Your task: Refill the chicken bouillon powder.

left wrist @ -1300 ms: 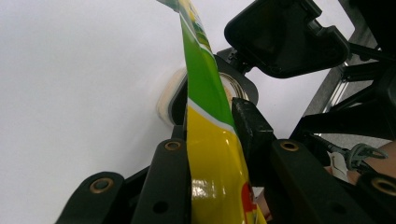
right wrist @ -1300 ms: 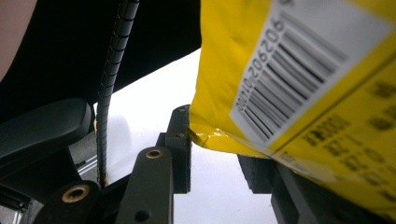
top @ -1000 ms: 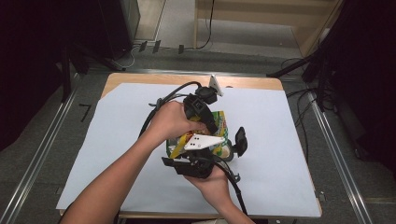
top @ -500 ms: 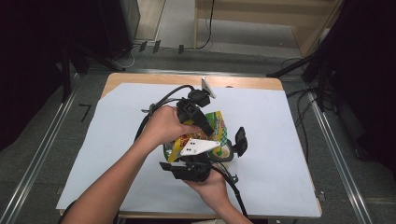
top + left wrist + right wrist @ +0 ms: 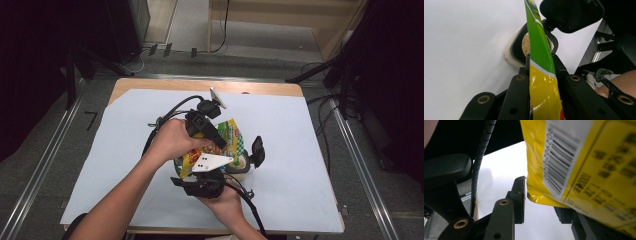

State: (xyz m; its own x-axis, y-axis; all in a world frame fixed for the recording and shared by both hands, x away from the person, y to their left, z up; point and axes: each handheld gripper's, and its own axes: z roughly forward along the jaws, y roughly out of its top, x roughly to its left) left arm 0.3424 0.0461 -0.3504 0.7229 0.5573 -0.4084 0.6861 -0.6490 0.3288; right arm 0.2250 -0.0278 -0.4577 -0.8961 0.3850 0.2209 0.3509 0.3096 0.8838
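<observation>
My right tool (image 5: 212,176) sits nearest me, low over the worktop (image 5: 300,150), with its grey plate on top; in the right gripper view its jaws stand apart, the left one bare and the right one behind the lower corner of the yellow and green bag (image 5: 584,162), whose barcode side faces the camera, and I cannot tell whether that jaw touches the bag. Just beyond, my left tool (image 5: 210,131) comes down from above, and in the left gripper view its two jaws are pressed against either side of the bag's thin edge (image 5: 541,75), clamping it upright. Past those jaws, a little tub (image 5: 524,47) with brownish grainy contents stands on the white sheet under the bag; from the high view the tub (image 5: 242,164) peeks out at the bag's right side, beside a black lid (image 5: 257,150)
</observation>
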